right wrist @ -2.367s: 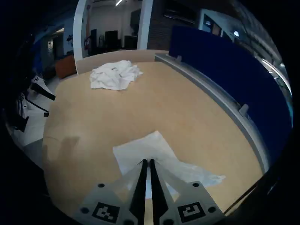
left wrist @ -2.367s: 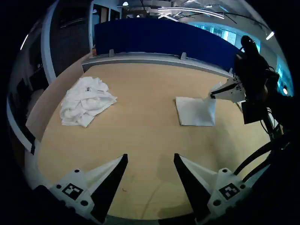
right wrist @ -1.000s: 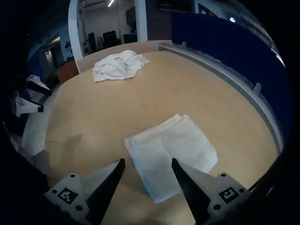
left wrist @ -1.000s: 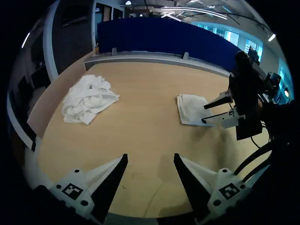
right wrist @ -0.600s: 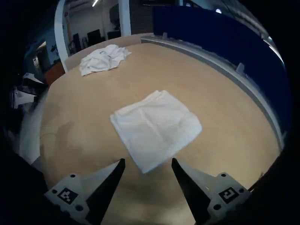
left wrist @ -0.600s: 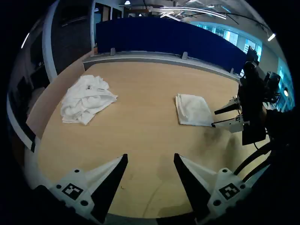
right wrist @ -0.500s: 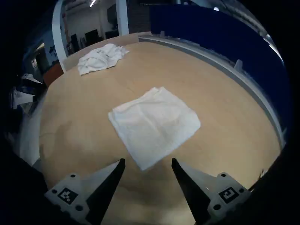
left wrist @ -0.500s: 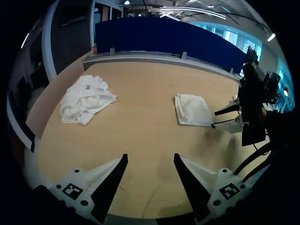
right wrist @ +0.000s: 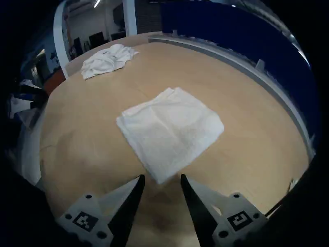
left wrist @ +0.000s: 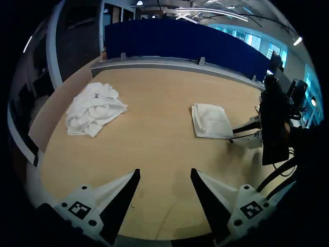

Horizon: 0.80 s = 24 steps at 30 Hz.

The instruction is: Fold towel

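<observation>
A folded white towel (right wrist: 170, 125) lies flat on the wooden table (right wrist: 246, 136); in the left gripper view the same folded towel (left wrist: 210, 120) sits right of centre. My right gripper (right wrist: 162, 177) is open, low over the table, with the towel's near corner just between its fingertips and not pinched. From the left gripper view, the right gripper (left wrist: 243, 135) hovers at the towel's right edge, held by a person in dark clothing (left wrist: 274, 123). My left gripper (left wrist: 164, 173) is open and holds nothing, near the table's front edge and far from the towel.
A crumpled pile of white towels (left wrist: 94, 109) lies at the table's far left, also seen as the pile (right wrist: 107, 57) in the right gripper view. A blue partition (left wrist: 177, 39) with a grey rail runs along the table's back edge. Bare wood separates pile and folded towel.
The right gripper let go of the towel, opened and backed off to its near corner; its fingers have since narrowed somewhat. The towel now lies folded flat. The left gripper has barely moved.
</observation>
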Each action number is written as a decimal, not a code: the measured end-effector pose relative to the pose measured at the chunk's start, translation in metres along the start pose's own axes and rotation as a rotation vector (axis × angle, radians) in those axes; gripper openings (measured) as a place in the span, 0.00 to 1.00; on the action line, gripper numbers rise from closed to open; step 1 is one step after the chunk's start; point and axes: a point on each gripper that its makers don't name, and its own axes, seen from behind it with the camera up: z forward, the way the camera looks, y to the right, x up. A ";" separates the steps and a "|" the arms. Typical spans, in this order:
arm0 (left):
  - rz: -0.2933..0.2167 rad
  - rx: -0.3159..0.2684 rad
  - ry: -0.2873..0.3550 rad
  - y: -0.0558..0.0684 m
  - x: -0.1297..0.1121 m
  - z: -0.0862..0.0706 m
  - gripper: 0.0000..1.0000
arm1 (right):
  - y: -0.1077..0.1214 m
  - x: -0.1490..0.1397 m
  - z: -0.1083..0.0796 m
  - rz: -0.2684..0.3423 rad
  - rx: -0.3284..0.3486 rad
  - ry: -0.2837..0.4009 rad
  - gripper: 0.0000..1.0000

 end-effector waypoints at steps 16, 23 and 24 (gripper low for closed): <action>-0.001 0.000 -0.004 0.001 -0.003 0.003 0.91 | 0.000 0.003 0.003 0.046 -0.015 0.020 0.10; -0.001 0.001 -0.004 0.000 -0.002 0.004 0.91 | 0.001 0.005 0.000 0.042 -0.017 0.032 0.07; -0.002 0.001 -0.004 0.000 -0.002 0.004 0.91 | 0.002 0.006 -0.001 0.041 -0.018 0.034 0.07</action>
